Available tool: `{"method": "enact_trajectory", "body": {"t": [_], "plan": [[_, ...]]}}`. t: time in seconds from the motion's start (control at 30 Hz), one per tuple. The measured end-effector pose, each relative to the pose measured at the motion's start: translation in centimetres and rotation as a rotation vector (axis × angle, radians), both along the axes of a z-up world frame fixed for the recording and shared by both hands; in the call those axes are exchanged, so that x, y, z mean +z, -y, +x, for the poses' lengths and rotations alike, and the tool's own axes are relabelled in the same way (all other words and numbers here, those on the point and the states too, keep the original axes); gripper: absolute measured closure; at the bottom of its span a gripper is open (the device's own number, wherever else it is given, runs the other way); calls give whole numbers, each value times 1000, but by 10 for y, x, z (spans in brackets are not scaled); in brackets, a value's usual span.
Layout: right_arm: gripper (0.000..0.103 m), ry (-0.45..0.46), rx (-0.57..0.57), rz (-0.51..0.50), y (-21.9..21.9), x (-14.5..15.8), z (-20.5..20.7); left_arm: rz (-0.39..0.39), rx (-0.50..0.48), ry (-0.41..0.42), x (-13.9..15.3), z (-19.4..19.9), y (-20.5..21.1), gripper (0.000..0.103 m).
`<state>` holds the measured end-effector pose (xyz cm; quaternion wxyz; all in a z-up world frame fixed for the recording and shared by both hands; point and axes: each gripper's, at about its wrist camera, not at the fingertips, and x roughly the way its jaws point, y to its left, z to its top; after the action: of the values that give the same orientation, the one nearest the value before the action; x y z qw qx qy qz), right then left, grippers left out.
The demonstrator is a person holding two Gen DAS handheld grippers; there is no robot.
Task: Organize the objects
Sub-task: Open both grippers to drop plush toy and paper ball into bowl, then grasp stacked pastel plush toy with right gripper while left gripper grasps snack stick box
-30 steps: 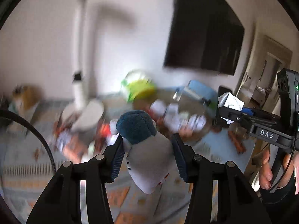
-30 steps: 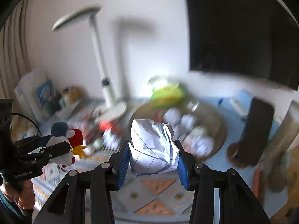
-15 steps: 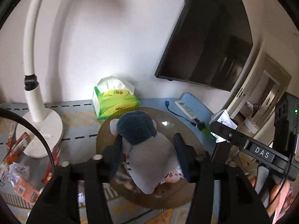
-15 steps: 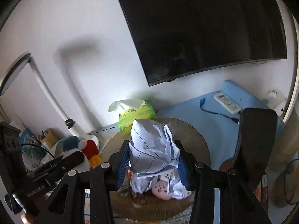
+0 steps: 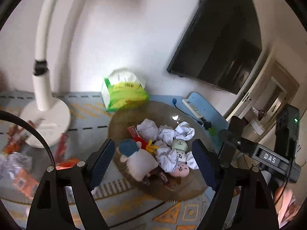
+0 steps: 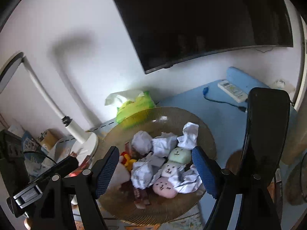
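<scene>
A brown glass bowl (image 5: 134,108) holds several crumpled paper balls (image 5: 167,134), a green squishy toy (image 5: 179,145) and a pink one (image 5: 181,169). A plush toy (image 5: 138,158) with a blue head and pale body lies on the bowl's left side. My left gripper (image 5: 154,163) hovers above it, jaws opening, pads clear of the plush. In the right wrist view my right gripper (image 6: 155,172) hangs over the same bowl (image 6: 172,111), jaws opening, with nothing pressed between them. Crumpled paper (image 6: 143,174) lies below it.
A white lamp base (image 5: 46,122) stands left of the bowl and a green tissue pack (image 5: 124,92) behind it. Snack packets (image 5: 23,180) litter the left. A remote (image 6: 232,90) lies on the blue mat; a tall black object (image 6: 266,134) stands at the right.
Both grippers swung over the bowl and opened. The plush left the left gripper and the crumpled paper left the right one; both now lie in the bowl.
</scene>
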<state>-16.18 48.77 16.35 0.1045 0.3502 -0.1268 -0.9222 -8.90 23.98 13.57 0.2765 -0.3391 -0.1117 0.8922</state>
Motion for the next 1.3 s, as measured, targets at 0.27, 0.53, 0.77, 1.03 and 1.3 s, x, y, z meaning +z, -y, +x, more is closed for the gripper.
{"method": "enact_trajectory", "body": {"t": [0.27,0.53,0.77,1.03,1.3], "plan": [[26,-93,146,33,55,39,43,-17,144,-132,54,63,106,21],[26,-140,328,25,135,50,81,-34,373,-161,68,98,236,16],[26,-8,407,42,196,-15,85,-125,380,-92,16,77,278,16],[26,267,384,-105,235,-108,67,-238,207,62,-64,-7,255,16],[26,348,330,-139,265,-136,52,-135,144,119,-108,-34,252,32]]}}
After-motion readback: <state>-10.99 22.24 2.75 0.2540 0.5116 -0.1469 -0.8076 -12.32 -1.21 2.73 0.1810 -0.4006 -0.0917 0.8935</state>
